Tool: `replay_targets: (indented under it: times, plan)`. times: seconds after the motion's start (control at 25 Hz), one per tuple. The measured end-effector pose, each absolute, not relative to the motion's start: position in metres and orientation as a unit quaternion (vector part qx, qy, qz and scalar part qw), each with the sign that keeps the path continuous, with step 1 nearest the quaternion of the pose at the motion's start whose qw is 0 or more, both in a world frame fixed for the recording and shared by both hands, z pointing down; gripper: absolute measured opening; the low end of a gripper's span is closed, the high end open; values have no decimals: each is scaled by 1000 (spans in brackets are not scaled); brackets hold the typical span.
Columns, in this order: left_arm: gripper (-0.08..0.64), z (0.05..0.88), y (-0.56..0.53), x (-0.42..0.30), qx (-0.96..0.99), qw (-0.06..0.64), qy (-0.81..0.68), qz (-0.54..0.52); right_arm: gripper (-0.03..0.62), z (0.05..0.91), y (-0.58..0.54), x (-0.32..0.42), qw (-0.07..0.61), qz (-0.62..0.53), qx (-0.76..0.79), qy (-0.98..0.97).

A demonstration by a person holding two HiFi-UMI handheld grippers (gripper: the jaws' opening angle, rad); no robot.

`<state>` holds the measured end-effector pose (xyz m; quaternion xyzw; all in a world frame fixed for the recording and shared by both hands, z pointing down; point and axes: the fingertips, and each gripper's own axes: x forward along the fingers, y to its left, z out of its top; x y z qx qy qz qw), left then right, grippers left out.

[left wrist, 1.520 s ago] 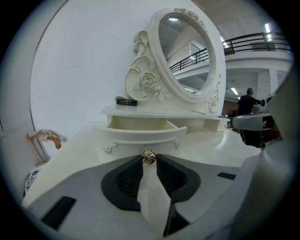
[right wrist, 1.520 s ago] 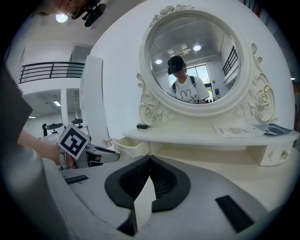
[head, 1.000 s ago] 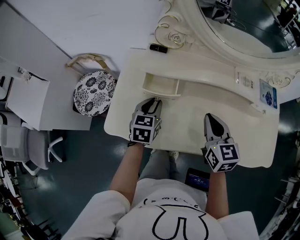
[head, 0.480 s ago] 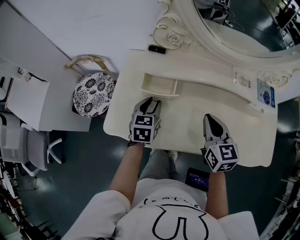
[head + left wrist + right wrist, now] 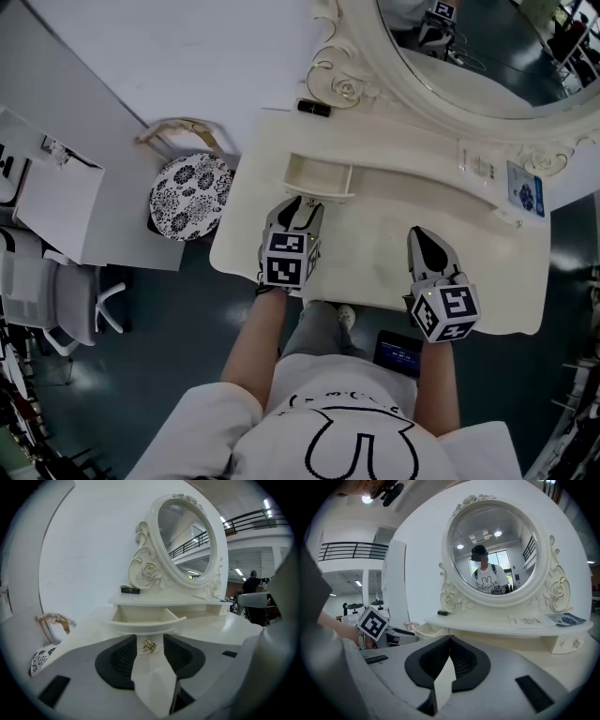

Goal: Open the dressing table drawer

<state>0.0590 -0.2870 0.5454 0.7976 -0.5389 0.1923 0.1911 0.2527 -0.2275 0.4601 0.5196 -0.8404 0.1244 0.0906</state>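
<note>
Head view: dressing table's cream tabletop (image 5: 394,230) with oval mirror (image 5: 487,66) at the back. Small drawer (image 5: 319,176) under the left end of the raised shelf is pulled out, its empty inside visible. Left hand-held gripper (image 5: 302,200) points at the drawer front, tips right at it. Right hand-held gripper (image 5: 419,232) sits over bare tabletop, well apart from the drawer. Small black item (image 5: 313,108) lies on the shelf's left end. Stool (image 5: 190,196) with a black-and-white floral seat stands on the floor just left of the table. Left gripper view: jaws wide, have just been opening; the drawer's gold knob (image 5: 149,645) sits in the gap between the pads, clear space on both sides, neither pad pressing it. Open drawer is straight ahead, mirror above it, black item on the shelf at left. Right gripper view: jaw tips closed together, nothing between them. It faces the mirror, which reflects a person in a white T-shirt. The open drawer shows at lower left, the left hand-held gripper's marker cube (image 5: 373,624) beside it. Leaflets (image 5: 529,620) lie on the shelf at right.
</note>
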Motion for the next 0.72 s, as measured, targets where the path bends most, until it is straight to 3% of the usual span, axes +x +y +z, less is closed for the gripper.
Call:
replay_targets:
  times: [0.72]
  plan:
    - [192, 489, -277, 53, 797, 165, -565, 138, 20, 390, -224, 252, 24, 65, 510, -857]
